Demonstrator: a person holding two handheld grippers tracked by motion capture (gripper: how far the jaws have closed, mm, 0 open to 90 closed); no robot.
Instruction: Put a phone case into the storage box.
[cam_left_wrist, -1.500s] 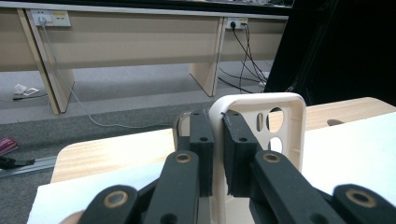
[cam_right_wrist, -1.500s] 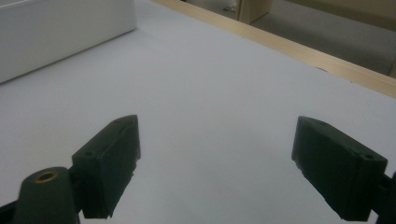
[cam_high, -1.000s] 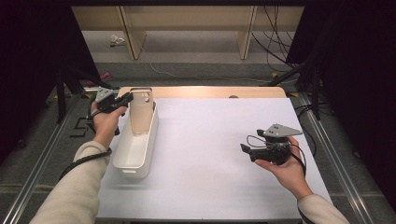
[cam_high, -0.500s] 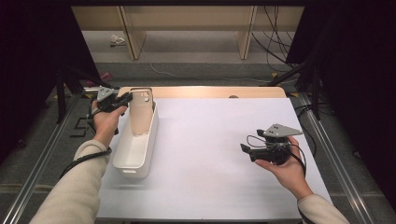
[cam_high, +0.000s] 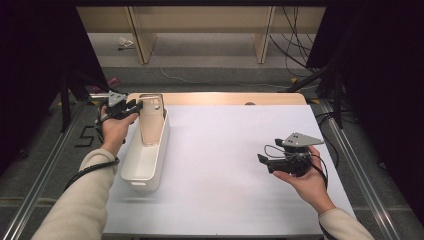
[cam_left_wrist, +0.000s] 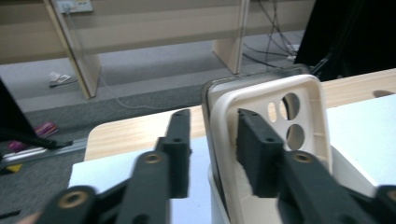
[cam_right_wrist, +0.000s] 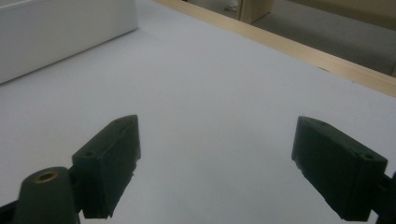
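While upright, phone case in bin.

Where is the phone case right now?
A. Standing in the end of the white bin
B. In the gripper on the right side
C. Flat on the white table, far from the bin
A: the phone case stands upright in the far end of the white bin, with the left gripper at its top edge.

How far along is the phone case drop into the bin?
Done: phone case stands at the far end of the white bin. In hand: left gripper has just been opening, jaws straddling the case's edge, left pad clear of it. Left: withdraw. Right gripper waits open.
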